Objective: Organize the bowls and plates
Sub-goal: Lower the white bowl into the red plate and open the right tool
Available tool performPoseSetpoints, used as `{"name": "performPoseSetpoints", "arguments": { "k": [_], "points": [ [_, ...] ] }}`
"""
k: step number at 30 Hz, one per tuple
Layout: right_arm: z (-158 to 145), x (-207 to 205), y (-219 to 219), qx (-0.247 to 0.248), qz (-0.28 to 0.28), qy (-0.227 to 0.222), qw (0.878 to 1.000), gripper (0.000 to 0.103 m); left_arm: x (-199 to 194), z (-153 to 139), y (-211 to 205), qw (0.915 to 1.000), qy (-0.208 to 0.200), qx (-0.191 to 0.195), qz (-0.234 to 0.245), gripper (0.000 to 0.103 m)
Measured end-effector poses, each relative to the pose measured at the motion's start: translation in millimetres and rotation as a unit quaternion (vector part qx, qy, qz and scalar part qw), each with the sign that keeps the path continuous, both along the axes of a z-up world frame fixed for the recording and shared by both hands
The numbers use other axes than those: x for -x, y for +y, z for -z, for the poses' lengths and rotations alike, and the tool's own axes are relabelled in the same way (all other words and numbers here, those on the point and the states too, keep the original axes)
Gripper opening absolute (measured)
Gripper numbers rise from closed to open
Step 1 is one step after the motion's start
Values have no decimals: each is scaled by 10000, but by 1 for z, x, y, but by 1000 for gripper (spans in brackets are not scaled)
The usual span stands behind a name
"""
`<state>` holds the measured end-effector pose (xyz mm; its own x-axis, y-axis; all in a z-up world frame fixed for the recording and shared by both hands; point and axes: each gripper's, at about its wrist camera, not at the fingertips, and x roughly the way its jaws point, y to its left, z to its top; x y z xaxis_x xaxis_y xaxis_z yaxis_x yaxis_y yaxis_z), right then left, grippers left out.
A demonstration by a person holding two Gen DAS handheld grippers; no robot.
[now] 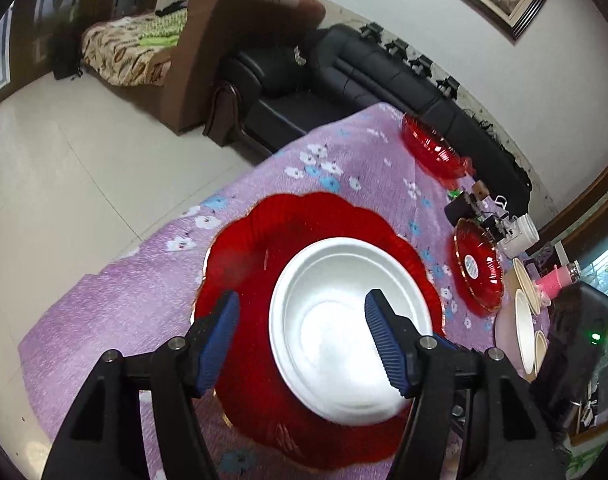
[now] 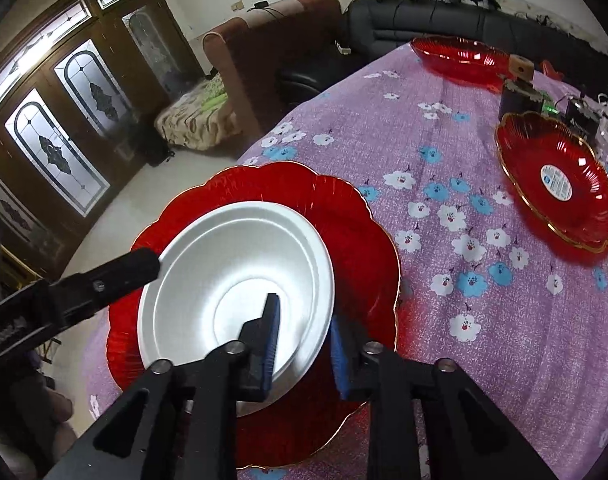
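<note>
A white bowl point(image 1: 344, 320) sits on a large red scalloped plate point(image 1: 244, 264) at the near edge of the purple flowered tablecloth. My left gripper point(image 1: 302, 316) is open just above the plate, its right finger over the bowl's inside. In the right wrist view the same bowl point(image 2: 224, 272) rests on the plate point(image 2: 360, 248). My right gripper point(image 2: 304, 328) straddles the bowl's near right rim, one finger inside and one outside, with a small gap to the rim. The left gripper's finger point(image 2: 120, 272) touches the bowl's left rim.
Two smaller red plates lie further along the table point(image 2: 560, 188) point(image 2: 460, 56). Small electronics and a white jar point(image 1: 520, 236) stand by them. Cream bowls point(image 1: 524, 328) are stacked at the right edge. Sofas point(image 1: 344, 76) stand behind the table.
</note>
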<state>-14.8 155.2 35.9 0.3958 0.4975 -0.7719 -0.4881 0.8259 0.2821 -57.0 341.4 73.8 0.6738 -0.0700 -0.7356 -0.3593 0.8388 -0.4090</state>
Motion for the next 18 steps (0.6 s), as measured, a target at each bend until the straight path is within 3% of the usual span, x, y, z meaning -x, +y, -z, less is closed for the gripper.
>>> {"name": "performPoseSetpoints", "arguments": {
  "k": [7,10,15,18],
  "points": [
    [-17,18,-14,-195,84,-312,9993,36,33,-33,-28,9974,-493,-521,-88,70],
    [-33,32,-34,-383,187,-556,9975,37,49,-52,-52,9916,-847,-967,-130,77],
    [-53,65,-79,-265,605,-1425,9876,65,63,-73,-95,9809,-1313,-1433,-79,100],
    [-59,77,-114,-158,974,-1864,9775,77,61,-73,-123,9793,-1342,-1491,274,101]
  ]
}}
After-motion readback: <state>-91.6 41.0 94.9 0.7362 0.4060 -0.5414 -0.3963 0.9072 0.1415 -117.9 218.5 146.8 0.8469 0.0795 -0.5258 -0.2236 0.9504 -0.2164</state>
